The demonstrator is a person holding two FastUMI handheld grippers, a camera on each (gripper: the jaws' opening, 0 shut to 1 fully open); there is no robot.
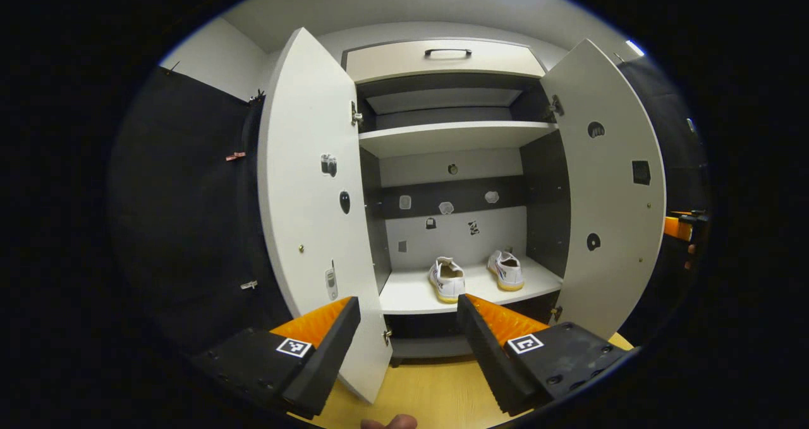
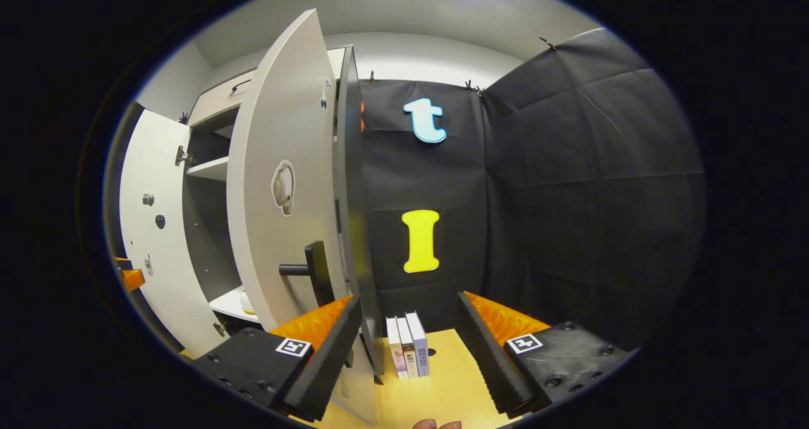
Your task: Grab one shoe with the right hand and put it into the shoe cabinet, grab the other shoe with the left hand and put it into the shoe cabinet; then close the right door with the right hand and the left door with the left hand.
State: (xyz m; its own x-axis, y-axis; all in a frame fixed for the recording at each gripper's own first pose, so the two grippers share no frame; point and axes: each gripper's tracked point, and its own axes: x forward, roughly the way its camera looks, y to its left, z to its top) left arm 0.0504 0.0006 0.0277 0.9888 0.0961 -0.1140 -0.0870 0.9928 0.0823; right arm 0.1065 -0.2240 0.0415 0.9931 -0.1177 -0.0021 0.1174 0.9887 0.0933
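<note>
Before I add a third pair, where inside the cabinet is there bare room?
The upper shelf is bare across its width. On the bottom shelf, free board lies left of the two shoes and in front of them; the right half is crowded.

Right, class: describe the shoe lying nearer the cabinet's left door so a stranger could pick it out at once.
Find the tall white shoe cabinet with both doors open. On its white bottom shelf lie two white canvas shoes with yellowish soles. Yours is the left white shoe, nearer the front edge, its opening facing us.
</note>
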